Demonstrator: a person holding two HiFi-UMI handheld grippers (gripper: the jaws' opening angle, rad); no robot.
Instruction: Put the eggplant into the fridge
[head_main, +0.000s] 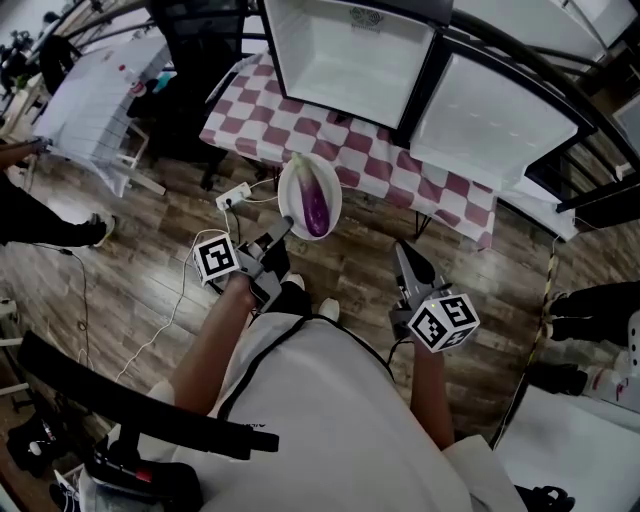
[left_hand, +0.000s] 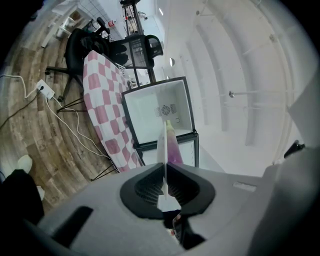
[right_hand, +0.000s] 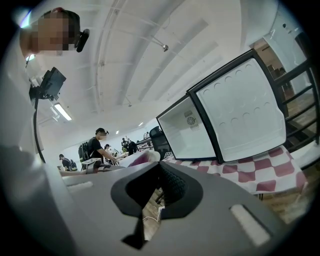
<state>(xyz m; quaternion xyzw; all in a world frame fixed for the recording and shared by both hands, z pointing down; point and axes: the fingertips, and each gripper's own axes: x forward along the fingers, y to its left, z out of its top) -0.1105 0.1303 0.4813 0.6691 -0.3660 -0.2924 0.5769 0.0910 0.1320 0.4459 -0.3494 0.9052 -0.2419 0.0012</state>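
Left tool (head_main: 283, 232) pinches plate (head_main: 296, 196) edge; fridge (head_main: 350, 55) open.

A: Clothing?
B: White top (head_main: 330, 400), thin dark piping curving across it.
A: Handheld units?
B: Left gripper (head_main: 285, 232): dark body, left cube (head_main: 217, 258) faced with black-and-white square markers. Right gripper (head_main: 402, 250): dark fingers tapering to a wedge, right cube (head_main: 443, 322) marked the same way.
A: Close up?
B: Pale grey moulded housing on both. Black ribbed pads (left_hand: 150, 186) sit in a dark rounded recess.
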